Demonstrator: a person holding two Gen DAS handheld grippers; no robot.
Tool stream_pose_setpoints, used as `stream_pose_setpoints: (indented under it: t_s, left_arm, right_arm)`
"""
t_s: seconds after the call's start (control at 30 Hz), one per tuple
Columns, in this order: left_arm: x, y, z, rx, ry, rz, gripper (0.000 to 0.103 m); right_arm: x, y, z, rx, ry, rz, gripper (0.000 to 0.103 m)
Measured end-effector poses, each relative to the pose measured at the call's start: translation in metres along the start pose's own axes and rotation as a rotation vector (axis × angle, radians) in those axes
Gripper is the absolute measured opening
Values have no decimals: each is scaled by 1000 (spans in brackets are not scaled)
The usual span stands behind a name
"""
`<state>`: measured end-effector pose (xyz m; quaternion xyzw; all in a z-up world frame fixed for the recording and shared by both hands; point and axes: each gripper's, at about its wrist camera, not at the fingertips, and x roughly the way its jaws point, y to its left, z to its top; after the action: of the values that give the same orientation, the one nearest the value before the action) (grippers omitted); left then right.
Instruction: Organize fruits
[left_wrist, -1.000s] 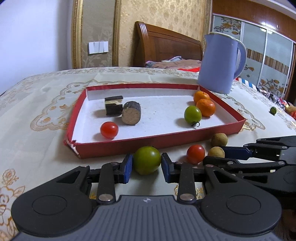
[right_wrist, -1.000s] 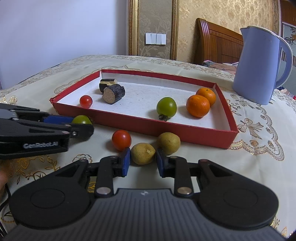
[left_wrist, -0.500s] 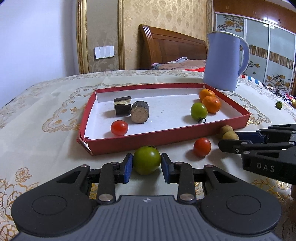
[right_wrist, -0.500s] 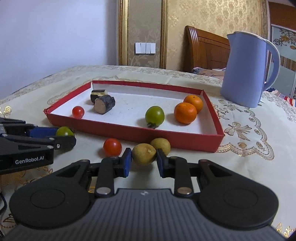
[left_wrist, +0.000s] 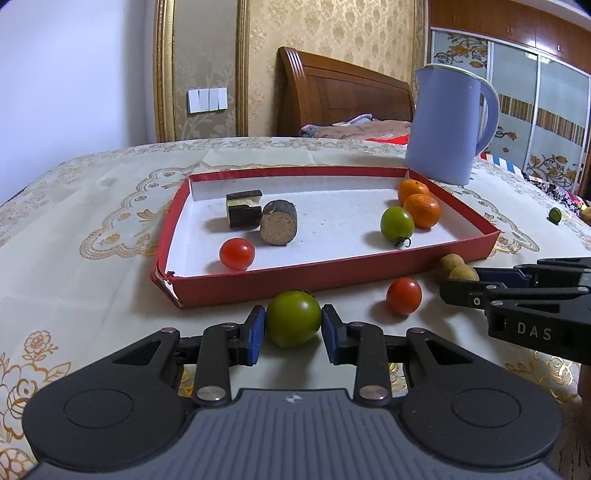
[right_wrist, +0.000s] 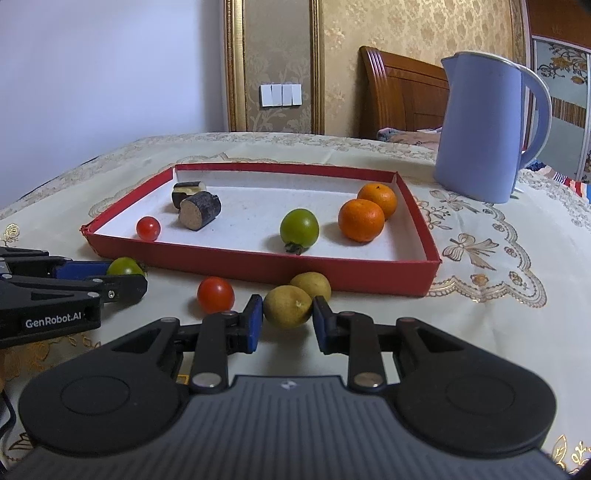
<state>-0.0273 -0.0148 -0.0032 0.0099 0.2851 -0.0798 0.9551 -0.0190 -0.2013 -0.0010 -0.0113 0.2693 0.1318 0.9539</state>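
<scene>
Gripping green tomato (left_wrist: 293, 323), stem rearward

**Glossy fruit, matt card, woven cloth**

The green tomato (left_wrist: 293, 322) and red tomato (left_wrist: 403, 301) have smooth, shiny skins; the longan (right_wrist: 287, 307) looks dull and faintly rough. The red tray (left_wrist: 332, 271) is matt cardboard with a white paper lining. An embroidered cloth (left_wrist: 92, 266) covers the bench. The blue jug (right_wrist: 480, 129) is smooth plastic.

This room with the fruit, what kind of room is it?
Most likely a bedroom at home. A wooden headboard with bedding stands behind the table, sliding wardrobe doors line the right wall, and a blue kettle sits by the red tray.
</scene>
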Motion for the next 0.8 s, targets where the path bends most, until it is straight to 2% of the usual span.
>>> stream_pose_setpoints:
  t_s: [0.8]
  left_arm:
    - [0, 0, 2, -9, -1, 49, 32]
  right_arm:
    - [0, -5, 0, 33, -7, -2, 27]
